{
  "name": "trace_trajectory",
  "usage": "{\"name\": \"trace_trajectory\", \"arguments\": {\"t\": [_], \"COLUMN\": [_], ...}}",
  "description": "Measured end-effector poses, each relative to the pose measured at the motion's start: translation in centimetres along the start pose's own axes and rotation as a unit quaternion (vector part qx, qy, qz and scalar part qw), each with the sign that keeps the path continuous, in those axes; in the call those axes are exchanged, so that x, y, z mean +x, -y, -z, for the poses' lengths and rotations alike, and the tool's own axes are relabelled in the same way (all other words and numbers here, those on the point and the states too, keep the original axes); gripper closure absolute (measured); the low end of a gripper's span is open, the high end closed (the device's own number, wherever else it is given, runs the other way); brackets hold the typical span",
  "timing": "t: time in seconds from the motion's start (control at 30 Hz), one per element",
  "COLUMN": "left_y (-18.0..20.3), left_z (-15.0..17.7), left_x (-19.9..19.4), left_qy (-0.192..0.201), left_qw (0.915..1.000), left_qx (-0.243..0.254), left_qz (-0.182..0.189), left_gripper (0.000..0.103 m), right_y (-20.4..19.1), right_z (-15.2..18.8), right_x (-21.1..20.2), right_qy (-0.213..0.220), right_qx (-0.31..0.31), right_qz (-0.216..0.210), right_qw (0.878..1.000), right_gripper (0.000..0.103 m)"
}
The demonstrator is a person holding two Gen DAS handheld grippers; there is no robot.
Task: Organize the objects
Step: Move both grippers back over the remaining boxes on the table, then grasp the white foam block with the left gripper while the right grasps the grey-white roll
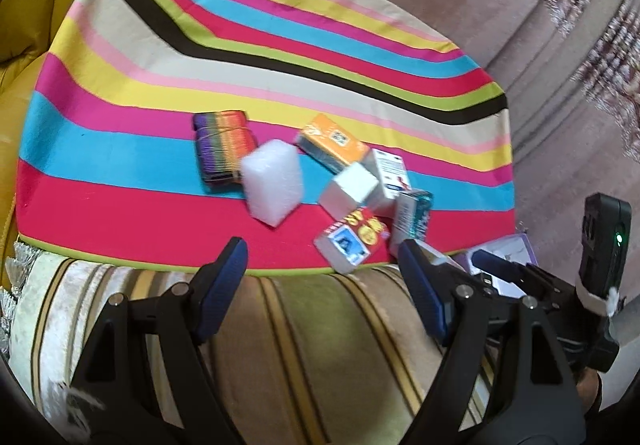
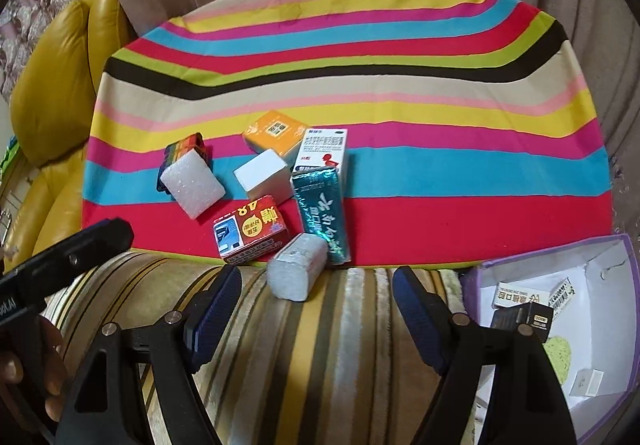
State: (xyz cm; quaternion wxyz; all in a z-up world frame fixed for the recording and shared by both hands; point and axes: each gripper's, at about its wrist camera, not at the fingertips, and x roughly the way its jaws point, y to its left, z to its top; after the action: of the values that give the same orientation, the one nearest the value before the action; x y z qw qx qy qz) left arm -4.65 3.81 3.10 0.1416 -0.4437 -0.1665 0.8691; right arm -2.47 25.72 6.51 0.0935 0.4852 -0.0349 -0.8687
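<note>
Small items lie in a cluster on a striped cloth point(image 2: 440, 125): a red box point(image 2: 252, 231), a teal foil box point(image 2: 320, 213), a white medicine box point(image 2: 324, 149), an orange box point(image 2: 276, 135), a white cube box point(image 2: 264, 177), a white foam block point(image 2: 192, 187) and a rainbow pack point(image 2: 186, 149). A white foam roll point(image 2: 296, 271) sits at the cloth's near edge, just beyond my right gripper point(image 2: 318, 305), which is open and empty. My left gripper point(image 1: 320, 285) is also open and empty, short of the red box point(image 1: 352, 241) and the foam block point(image 1: 272, 185).
A purple-rimmed box point(image 2: 552, 257) at the right holds several small boxes. Striped sofa fabric point(image 2: 320, 365) lies under both grippers. A yellow leather cushion point(image 2: 60, 85) borders the cloth on the left. A hand point(image 2: 40, 357) holds the left tool's black frame point(image 2: 76, 257).
</note>
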Motion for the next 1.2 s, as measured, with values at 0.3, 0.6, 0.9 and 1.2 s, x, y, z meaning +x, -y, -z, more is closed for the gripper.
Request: {"name": "trace_trajectory", "arguments": {"t": [0.3,0.6,0.9,1.2], "left_y": [-2.8,-3.8,-3.8,-3.8], "left_z": [-1.7,-3.3,-4.1,-4.3], "left_x": [1.4,3.3,6.8,8.3], "left_qy": [-0.005,-0.016,-0.067,-0.083], "left_qw": [0.9994,0.9992,0.9968,0.9957], "left_qx": [-0.027,-0.033,-0.043,-0.041], "left_qz": [-0.02,-0.016,0.003,0.001], "left_gripper": [0.023,0.023,0.033,0.062], "right_y": [-0.6,-0.5,-0.2,0.2], "right_z": [-0.5,-0.6,-0.6,-0.6], "right_x": [1.9,3.1,4.1,4.7], "right_qy": [-0.017,-0.034,-0.048,-0.054], "right_qx": [-0.002,0.006,0.015,0.019], "right_qz": [0.02,0.014,0.001,-0.016], "right_qw": [1.0,0.999,0.999,0.998], "right_gripper": [0.027,0.042,0.053,0.068]}}
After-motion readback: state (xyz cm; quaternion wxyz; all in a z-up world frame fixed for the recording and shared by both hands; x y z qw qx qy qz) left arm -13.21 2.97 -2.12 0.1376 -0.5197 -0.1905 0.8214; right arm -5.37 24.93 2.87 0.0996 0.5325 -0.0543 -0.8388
